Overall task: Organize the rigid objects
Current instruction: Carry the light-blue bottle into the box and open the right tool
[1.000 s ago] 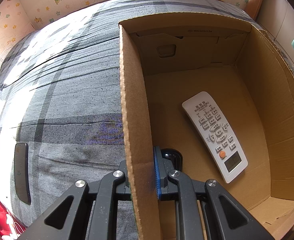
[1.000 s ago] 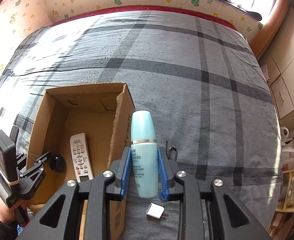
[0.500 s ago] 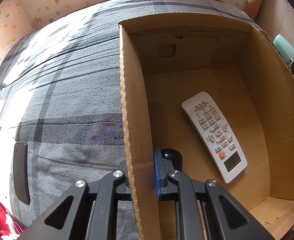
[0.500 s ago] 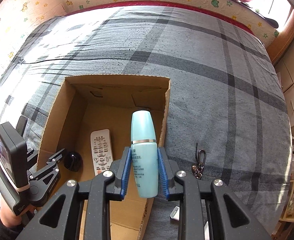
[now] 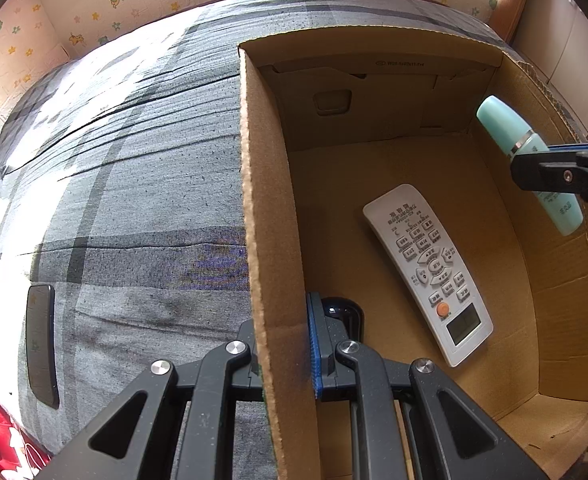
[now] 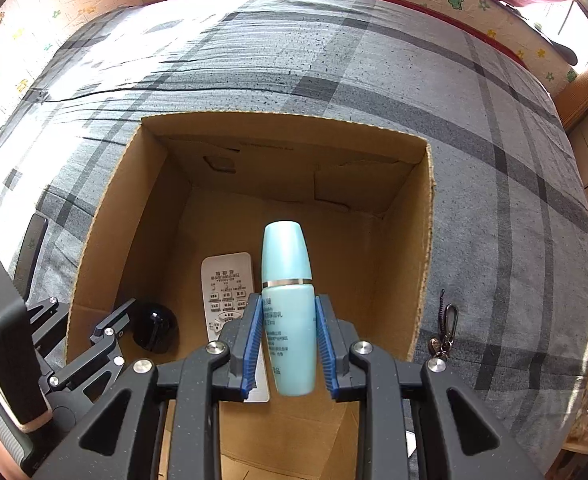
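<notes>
Your left gripper [image 5: 285, 344] clamps the cardboard box [image 6: 422, 240] wall, probably steadying it; right gripper [image 6: 289, 340] grips the teal bottle [image 6: 287, 300], frame center, above the remote [image 6: 223, 288].

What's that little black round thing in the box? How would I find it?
Look inside the cardboard box on the grey checked bed. On its floor, left of the white remote, sits the black dome-shaped thing, the only dark, rounded item there.

A box [image 6: 422, 248] sits mid-frame on the bed [image 6: 494, 160]; inside lie a remote [image 6: 223, 280] and, left of it, a mouse [image 6: 153, 326]. Keys [image 6: 444, 332] lie right of the box.
</notes>
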The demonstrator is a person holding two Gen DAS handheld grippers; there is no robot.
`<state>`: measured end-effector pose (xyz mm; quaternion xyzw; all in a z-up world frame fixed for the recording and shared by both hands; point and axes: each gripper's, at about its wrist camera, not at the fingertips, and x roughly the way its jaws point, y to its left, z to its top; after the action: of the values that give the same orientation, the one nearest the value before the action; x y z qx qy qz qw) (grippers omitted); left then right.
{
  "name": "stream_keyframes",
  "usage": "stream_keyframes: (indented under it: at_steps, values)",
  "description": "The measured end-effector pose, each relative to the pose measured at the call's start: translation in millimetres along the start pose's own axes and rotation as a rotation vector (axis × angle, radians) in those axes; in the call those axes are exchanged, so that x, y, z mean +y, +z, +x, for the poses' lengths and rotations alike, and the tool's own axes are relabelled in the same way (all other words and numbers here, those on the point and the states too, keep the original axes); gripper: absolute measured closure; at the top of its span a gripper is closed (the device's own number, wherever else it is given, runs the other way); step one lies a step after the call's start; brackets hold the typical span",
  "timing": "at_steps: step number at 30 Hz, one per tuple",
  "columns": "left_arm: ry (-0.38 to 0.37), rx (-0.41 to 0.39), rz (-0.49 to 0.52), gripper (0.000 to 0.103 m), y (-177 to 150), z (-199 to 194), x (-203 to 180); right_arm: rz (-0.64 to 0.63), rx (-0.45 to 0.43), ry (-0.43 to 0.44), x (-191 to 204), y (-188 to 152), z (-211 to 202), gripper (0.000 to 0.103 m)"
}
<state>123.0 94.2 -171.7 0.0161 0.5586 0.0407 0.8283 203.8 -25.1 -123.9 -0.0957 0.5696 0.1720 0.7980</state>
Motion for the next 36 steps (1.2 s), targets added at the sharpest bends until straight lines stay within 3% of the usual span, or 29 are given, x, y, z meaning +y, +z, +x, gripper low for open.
stream_keyframes:
  at_steps: [20, 36]
  values:
    - [0.002, 0.0, 0.0, 0.088, 0, -1, 0, 0.009, 0.087, -0.082, 14, 5, 61, 0.075]
    - [0.001, -0.003, -0.004, 0.088, -1, -1, 2, 0.035, 0.083, -0.064, 7, 7, 60, 0.075]
